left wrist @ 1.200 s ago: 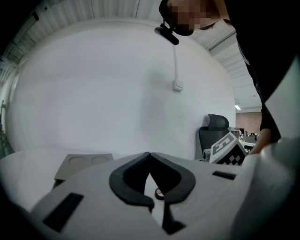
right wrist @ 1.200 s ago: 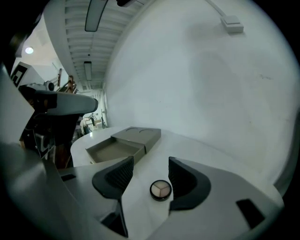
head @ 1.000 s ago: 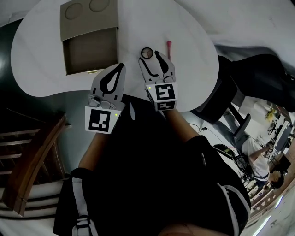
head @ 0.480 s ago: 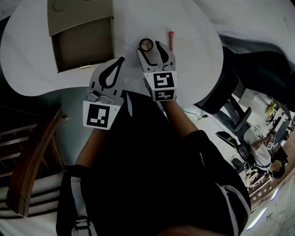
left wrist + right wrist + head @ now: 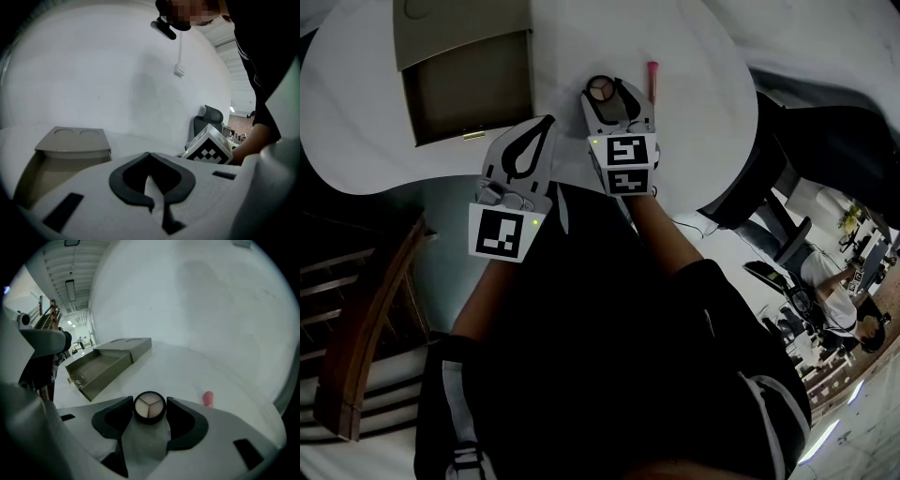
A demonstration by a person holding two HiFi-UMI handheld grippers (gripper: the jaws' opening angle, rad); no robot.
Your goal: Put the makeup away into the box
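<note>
White bench (image 5: 703, 117), rounded edge, seen steeply from above. Person stands at its near edge with a gripper in each hand.

Right gripper (image 5: 610, 92): points down at the bench. Jaws stand wide and have just been opening. A round compact (image 5: 600, 89) sits on the bench between the two tips. In the right gripper view the compact (image 5: 149, 407) shows a dark rim and a pale pan split in three. The right gripper (image 5: 150, 401) flanks it closely on both sides. The tips look close to the rim, not clamped on it, and the compact rests flat on the bench.

Pink tube (image 5: 652, 79): lies on the bench just to the right of the right gripper, apart from the compact. It also shows past the right jaw in the right gripper view (image 5: 208, 398).

Box (image 5: 464, 89): tan, on the far left part of the bench, well apart from the compact. Its tray is open to view. A flat top section with two round recesses lies behind the tray. Seen low in the left gripper view (image 5: 70, 147).

Left gripper (image 5: 547, 121): held over the near edge of the bench, just right of the box. Its jaws are closed tip to tip with nothing between them (image 5: 150, 153).
</note>
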